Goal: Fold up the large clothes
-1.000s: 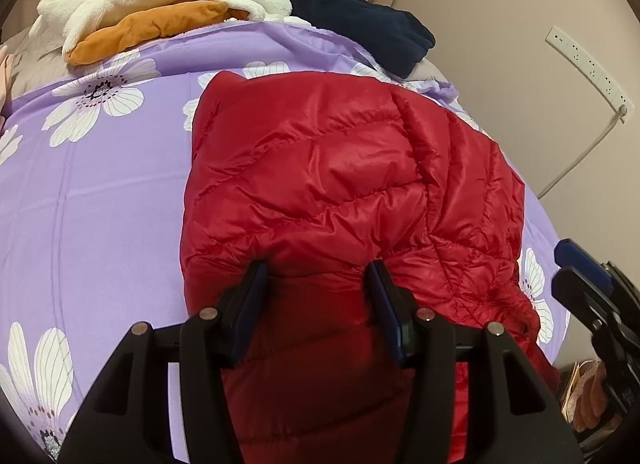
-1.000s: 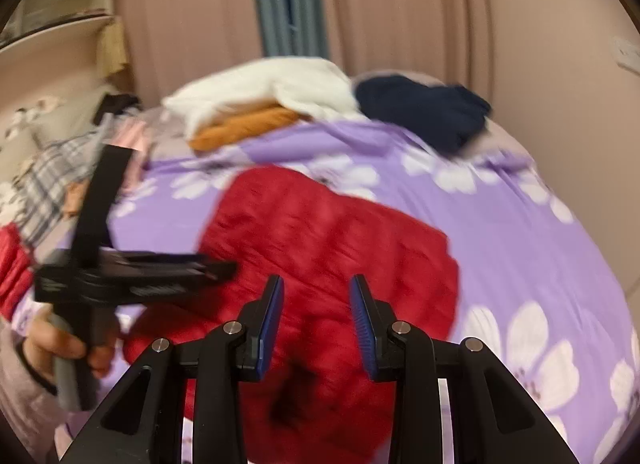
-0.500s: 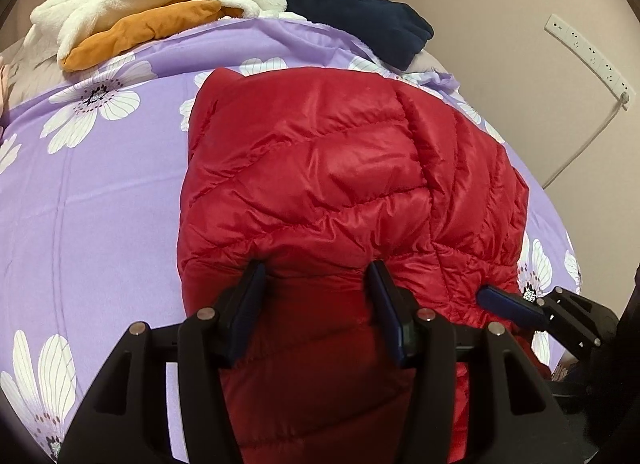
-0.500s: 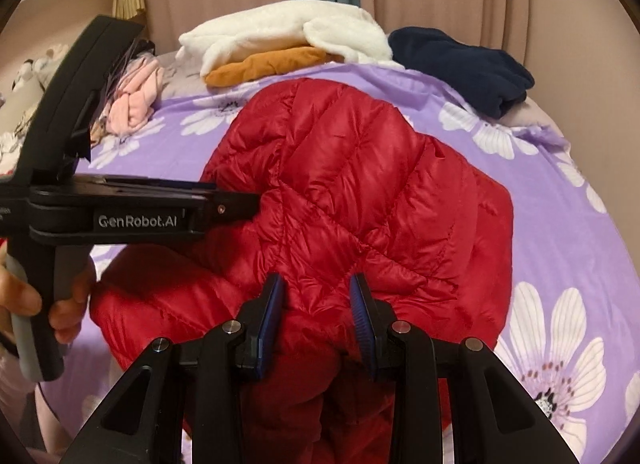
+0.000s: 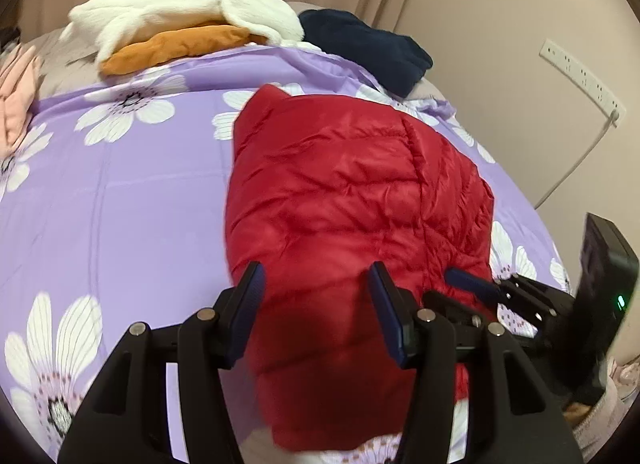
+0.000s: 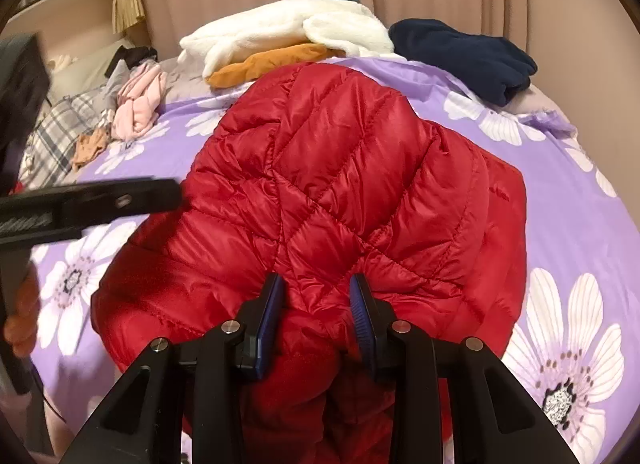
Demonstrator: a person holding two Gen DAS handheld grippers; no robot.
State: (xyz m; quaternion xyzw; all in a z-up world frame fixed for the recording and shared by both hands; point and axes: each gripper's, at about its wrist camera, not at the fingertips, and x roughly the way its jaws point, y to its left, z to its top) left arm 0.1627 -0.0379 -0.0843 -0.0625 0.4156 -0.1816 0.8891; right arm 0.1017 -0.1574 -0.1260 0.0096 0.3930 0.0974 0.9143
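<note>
Both tongs seemingly on red jacket [image 6: 352, 199]

Glossy quilted red jacket [image 6: 340, 191] on smooth purple floral bedsheet [image 6: 568, 223].

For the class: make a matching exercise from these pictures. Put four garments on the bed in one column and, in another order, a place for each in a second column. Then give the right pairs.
Things:
1. red quilted jacket
2. white fleece
3. orange garment
4. navy garment

Places:
A. partly under the white fleece
B. far right of the bed, by the wall
C. middle of the purple flowered cover, nearest both grippers
D. top of the far pile

Pairs: 1-C, 2-D, 3-A, 4-B
</note>
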